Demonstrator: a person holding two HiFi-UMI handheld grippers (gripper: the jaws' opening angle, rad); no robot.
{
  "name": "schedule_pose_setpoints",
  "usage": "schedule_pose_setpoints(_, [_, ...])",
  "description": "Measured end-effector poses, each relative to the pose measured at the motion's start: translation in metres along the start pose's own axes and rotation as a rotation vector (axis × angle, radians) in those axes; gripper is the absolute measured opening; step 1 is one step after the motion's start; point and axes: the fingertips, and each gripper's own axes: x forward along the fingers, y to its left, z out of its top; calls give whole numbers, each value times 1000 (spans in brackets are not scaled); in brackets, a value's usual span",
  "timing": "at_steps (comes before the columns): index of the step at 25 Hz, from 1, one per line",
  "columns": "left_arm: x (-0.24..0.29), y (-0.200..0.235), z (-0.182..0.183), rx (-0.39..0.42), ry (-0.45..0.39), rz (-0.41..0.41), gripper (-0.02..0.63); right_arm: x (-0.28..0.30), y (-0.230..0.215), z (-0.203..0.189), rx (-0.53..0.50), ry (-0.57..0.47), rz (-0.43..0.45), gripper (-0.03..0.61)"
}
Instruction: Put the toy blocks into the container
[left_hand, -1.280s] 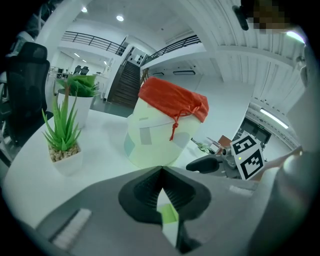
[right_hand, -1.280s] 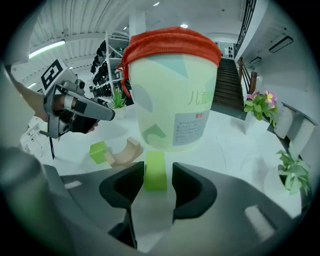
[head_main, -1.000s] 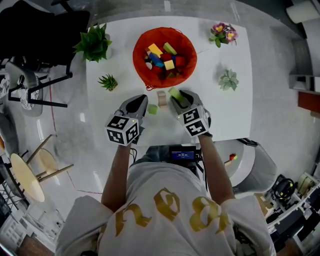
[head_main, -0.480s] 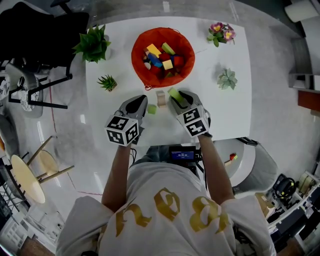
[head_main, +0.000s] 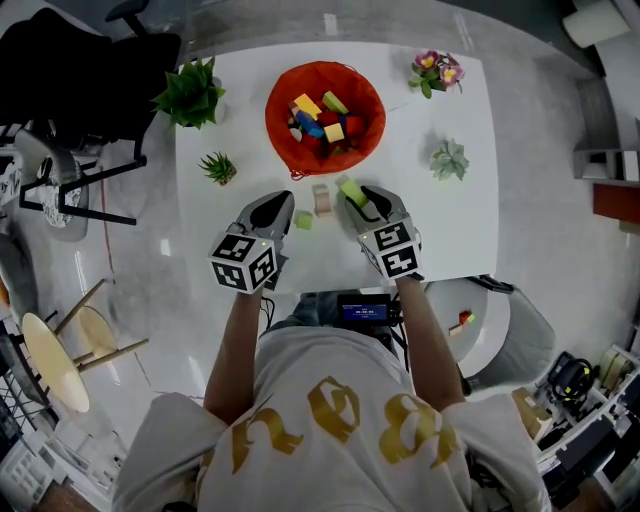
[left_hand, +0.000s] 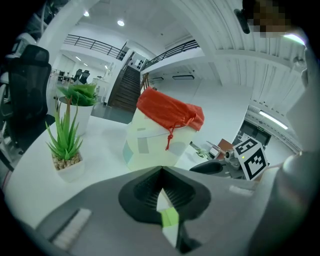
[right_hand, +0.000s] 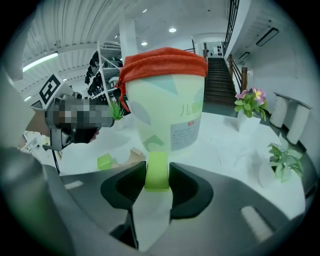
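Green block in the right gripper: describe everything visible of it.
The green block is a pale lime, smooth, flat-faced bar, plastic or painted wood by its look. It is clamped on two sides between the jaws of the right gripper, its end jutting forward toward the red-lined container, short of it. Nothing else visibly touches it.

Grippers: 2, left gripper (head_main: 283, 198) and right gripper (head_main: 352, 191).
Container (head_main: 281, 112): 1, far centre of worktop (head_main: 430, 225).
Potted plants: 4. Left side: leafy plant (head_main: 192, 92), spiky plant (head_main: 219, 167). Right side: flowering plant (head_main: 434, 70), succulent (head_main: 449, 159).
Loose blocks on worktop: 2, green cube (head_main: 304, 219) and tan arch block (head_main: 322, 198).
Green bar (right_hand: 157, 171) clamped in right gripper: 1.
Heaped blocks (head_main: 308, 102) in container: at least 5, exact count unreadable.
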Motion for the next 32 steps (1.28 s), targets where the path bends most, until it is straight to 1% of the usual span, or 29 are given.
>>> schedule_pose_setpoints(7, [-9, -8, 16, 9, -45, -12, 2, -18, -3, 10, 37, -59, -24, 170])
schedule_pose_setpoints(14, [-23, -16, 37, 15, -110, -24, 2, -38, 0, 23, 91, -131, -38, 170])
schedule_pose_setpoints(23, [-44, -24, 60, 18, -181, -39, 2, -64, 8, 45, 121, -219, -67, 170])
schedule_pose_setpoints(32, [-63, -36, 77, 41, -229, -66, 2, -92, 17, 71, 143, -313, -100, 170])
